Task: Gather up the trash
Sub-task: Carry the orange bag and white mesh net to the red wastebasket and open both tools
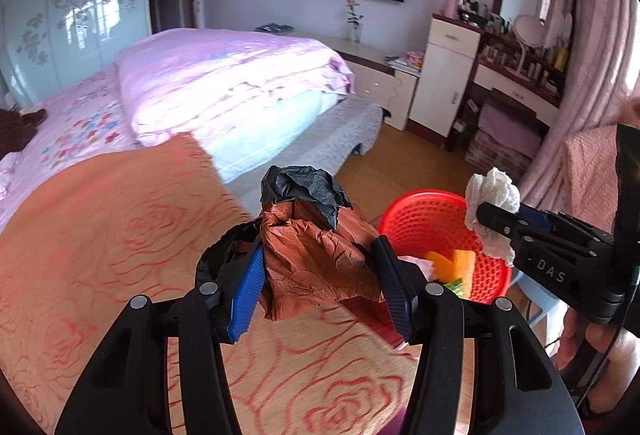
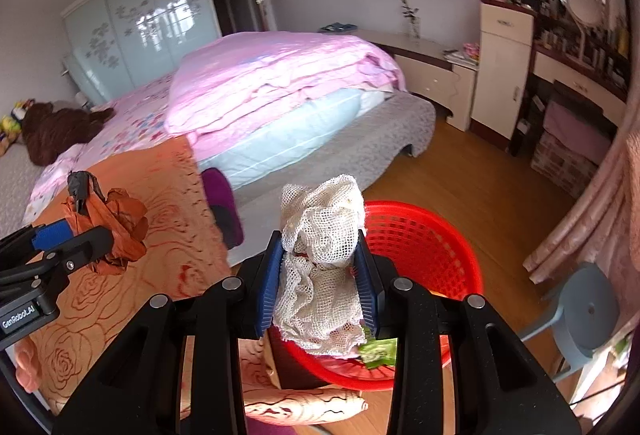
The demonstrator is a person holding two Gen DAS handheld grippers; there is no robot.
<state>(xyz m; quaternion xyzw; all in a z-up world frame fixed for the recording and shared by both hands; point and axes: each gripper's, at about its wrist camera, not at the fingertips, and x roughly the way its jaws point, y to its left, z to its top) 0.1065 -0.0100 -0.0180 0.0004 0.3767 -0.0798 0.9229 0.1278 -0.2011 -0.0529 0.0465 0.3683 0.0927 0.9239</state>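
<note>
My left gripper (image 1: 316,271) is shut on a crumpled wad of brown paper and black plastic (image 1: 316,247), held above the orange rose-patterned bedspread (image 1: 100,235) near the bed's edge. In the right wrist view the same wad (image 2: 114,227) hangs at the left. My right gripper (image 2: 322,275) is shut on a crumpled white mesh cloth (image 2: 324,255), right over the near rim of the red plastic basket (image 2: 432,247). The left wrist view shows that cloth (image 1: 494,207) above the basket (image 1: 428,219), which holds orange, pink and green scraps (image 1: 452,263).
The bed carries a folded pink quilt (image 1: 224,79) and a brown plush toy (image 2: 56,131). A wooden floor (image 2: 472,179) lies around the basket. A dressing table (image 1: 516,75), white cabinet (image 1: 444,75), pink curtain (image 2: 592,195) and pale blue chair (image 2: 580,315) stand to the right.
</note>
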